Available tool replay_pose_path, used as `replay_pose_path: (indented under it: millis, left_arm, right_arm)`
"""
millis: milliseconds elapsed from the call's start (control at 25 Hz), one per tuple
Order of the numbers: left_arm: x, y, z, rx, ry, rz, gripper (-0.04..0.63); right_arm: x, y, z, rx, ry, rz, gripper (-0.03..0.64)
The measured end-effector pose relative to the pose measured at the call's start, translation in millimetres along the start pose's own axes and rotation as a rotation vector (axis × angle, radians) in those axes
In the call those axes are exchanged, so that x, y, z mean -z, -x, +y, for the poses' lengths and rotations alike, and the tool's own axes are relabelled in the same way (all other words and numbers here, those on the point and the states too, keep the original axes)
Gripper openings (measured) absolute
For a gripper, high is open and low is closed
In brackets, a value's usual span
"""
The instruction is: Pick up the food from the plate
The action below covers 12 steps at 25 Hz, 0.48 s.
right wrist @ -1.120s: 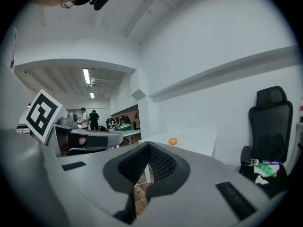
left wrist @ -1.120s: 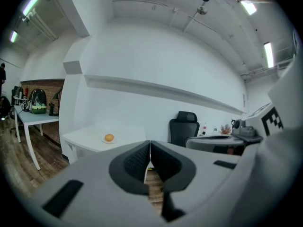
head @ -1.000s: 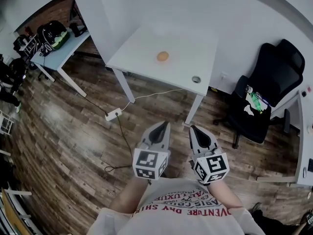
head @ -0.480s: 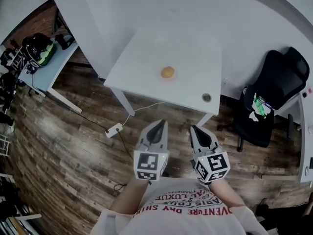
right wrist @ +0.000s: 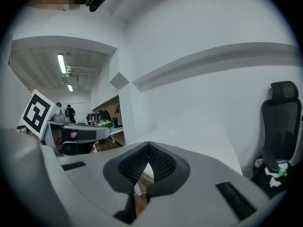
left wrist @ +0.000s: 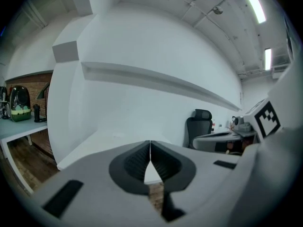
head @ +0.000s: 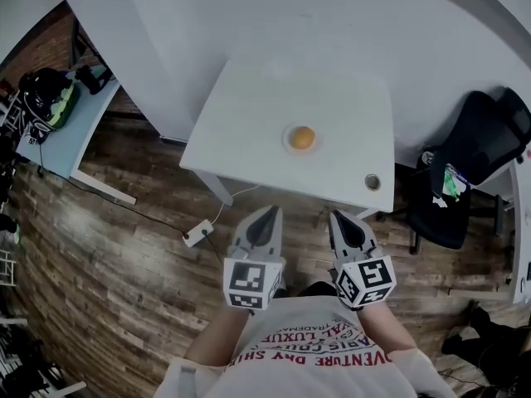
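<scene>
An orange round piece of food (head: pixel 303 137) lies on a small white plate (head: pixel 289 145) in the middle of a white table (head: pixel 249 114), seen in the head view. My left gripper (head: pixel 267 215) and right gripper (head: pixel 341 220) hang side by side over the wood floor, short of the table's near edge. Both point toward the table. Their jaws are closed tip to tip with nothing between them. In the left gripper view the left gripper (left wrist: pixel 150 143) shows its pads meeting; the right gripper (right wrist: pixel 148 145) looks the same. The food is hidden in both gripper views.
A black office chair (head: pixel 465 172) stands right of the table. A small round grey object (head: pixel 372 182) sits at the table's near right corner. A power strip (head: pixel 197 234) with a cable lies on the floor. A light blue desk (head: pixel 58 131) with bags stands at the left.
The table with the plate has come nearer and lower in the head view. Both grippers kept their place before the body, still closed.
</scene>
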<state>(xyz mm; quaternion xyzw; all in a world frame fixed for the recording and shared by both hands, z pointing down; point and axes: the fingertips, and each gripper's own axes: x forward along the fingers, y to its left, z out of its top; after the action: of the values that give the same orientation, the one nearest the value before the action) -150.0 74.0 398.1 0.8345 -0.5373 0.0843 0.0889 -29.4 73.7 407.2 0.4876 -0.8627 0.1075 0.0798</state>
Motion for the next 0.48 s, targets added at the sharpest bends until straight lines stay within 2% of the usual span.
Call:
replay_pose_path:
  millis: [240, 480]
  left_arm:
    - [3.9, -27.7, 17.7, 0.024, 0.037, 0.017, 0.008]
    - [-2.6, -60.1, 35.1, 0.008, 0.035, 0.018, 0.008]
  right_arm:
    - [-2.1, -30.4, -21.5, 0.036, -0.010, 0.018, 0.011]
    - [-7.5, -68.5, -43.0, 0.013, -0.010, 0.014, 0.011]
